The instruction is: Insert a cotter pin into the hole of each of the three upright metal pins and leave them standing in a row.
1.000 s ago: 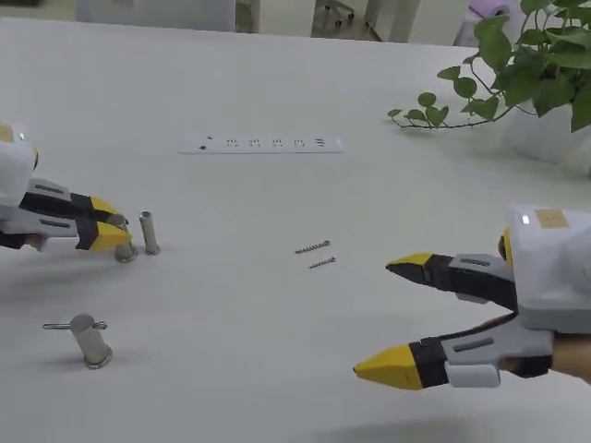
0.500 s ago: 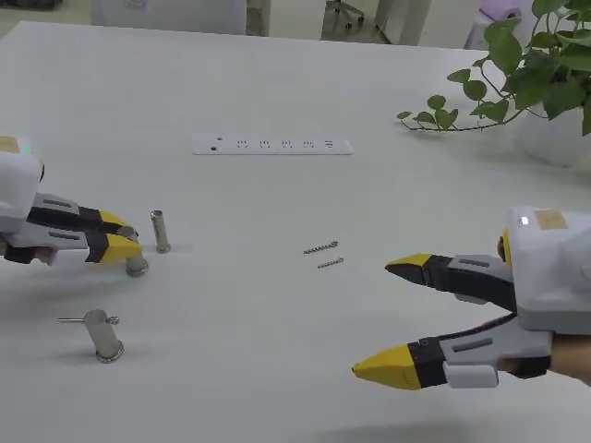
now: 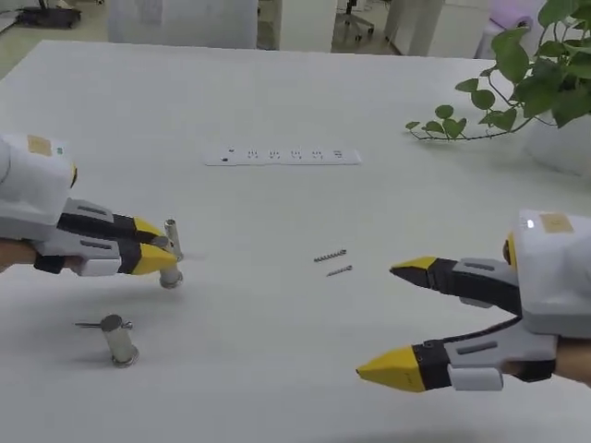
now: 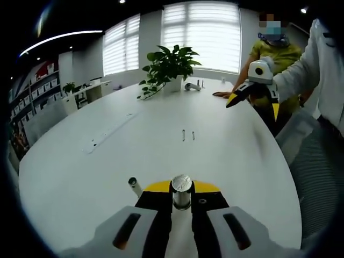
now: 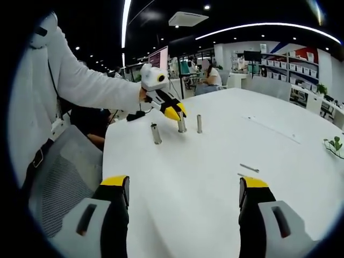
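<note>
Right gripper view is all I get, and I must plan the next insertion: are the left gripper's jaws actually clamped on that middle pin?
Observer: Yes. The left gripper view shows the left gripper with its jaws closed on the upright middle pin, just below its head.
Operator: Is the pin nearest me done?
Observer: The head view shows a cotter pin already through the top of the nearest pin.
Operator: And the far one?
Observer: In the left gripper view the far pin stands upright beside the held one, apart from it, with nothing through it.
</note>
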`<state>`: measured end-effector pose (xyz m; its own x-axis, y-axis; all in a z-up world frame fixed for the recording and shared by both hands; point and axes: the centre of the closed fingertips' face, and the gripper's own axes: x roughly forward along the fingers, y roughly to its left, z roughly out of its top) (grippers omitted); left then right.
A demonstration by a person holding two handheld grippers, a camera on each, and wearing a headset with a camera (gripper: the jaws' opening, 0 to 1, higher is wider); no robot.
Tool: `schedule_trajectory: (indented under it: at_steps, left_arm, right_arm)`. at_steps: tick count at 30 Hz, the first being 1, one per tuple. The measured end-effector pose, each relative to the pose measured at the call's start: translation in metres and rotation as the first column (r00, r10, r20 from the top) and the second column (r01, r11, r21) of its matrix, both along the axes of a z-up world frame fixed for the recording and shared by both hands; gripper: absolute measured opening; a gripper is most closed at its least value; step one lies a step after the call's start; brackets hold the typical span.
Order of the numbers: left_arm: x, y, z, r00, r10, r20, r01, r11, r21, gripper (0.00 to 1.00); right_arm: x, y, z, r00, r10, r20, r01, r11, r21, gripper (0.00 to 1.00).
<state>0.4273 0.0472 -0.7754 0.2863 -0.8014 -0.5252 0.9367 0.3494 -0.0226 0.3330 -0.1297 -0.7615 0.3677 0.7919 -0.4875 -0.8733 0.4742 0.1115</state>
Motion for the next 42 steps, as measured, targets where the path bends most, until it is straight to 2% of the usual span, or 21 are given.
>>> schedule_trajectory:
  at_steps: [9, 17, 20, 24, 29, 33, 35, 42]
  left_arm:
    - [-0.033, -0.024, 0.009, 0.999, -0.042, 0.005, 0.042, 0.999, 0.015, 0.10]
    - [-0.073, -0.050, 0.008, 0.990, -0.141, 0.008, 0.140, 0.990, 0.034, 0.10]
    - [-0.090, -0.062, 0.005, 0.981, -0.194, 0.002, 0.194, 0.980, 0.033, 0.10]
    - [-0.107, -0.072, -0.004, 0.970, -0.243, -0.015, 0.244, 0.969, 0.040, 0.10]
    - [-0.126, -0.080, -0.017, 0.948, -0.318, -0.030, 0.319, 0.946, 0.055, 0.10]
    - [-0.132, -0.081, -0.028, 0.932, -0.361, -0.035, 0.363, 0.928, 0.084, 0.10]
    - [-0.132, -0.080, -0.030, 0.927, -0.373, -0.039, 0.375, 0.923, 0.086, 0.10]
    - [-0.134, -0.083, -0.035, 0.897, -0.441, -0.021, 0.441, 0.894, 0.084, 0.10]
  right_arm:
    - [-0.006, 0.006, 0.006, 1.000, 0.010, 0.021, -0.010, 1.000, 0.020, 0.86]
    - [-0.012, 0.007, 0.009, 0.999, 0.012, 0.031, -0.013, 0.999, 0.033, 0.86]
    - [-0.014, 0.007, 0.010, 0.999, 0.013, 0.031, -0.014, 0.999, 0.034, 0.86]
    - [-0.016, 0.005, 0.011, 0.999, 0.015, 0.030, -0.016, 0.999, 0.035, 0.85]
    - [-0.019, 0.005, 0.011, 0.999, 0.015, 0.028, -0.016, 0.999, 0.033, 0.85]
    - [-0.021, 0.007, 0.010, 1.000, 0.014, 0.024, -0.015, 0.999, 0.032, 0.85]
    - [-0.022, 0.007, 0.009, 1.000, 0.013, 0.021, -0.014, 0.999, 0.032, 0.85]
    - [-0.021, 0.007, 0.008, 1.000, 0.010, 0.017, -0.010, 1.000, 0.029, 0.85]
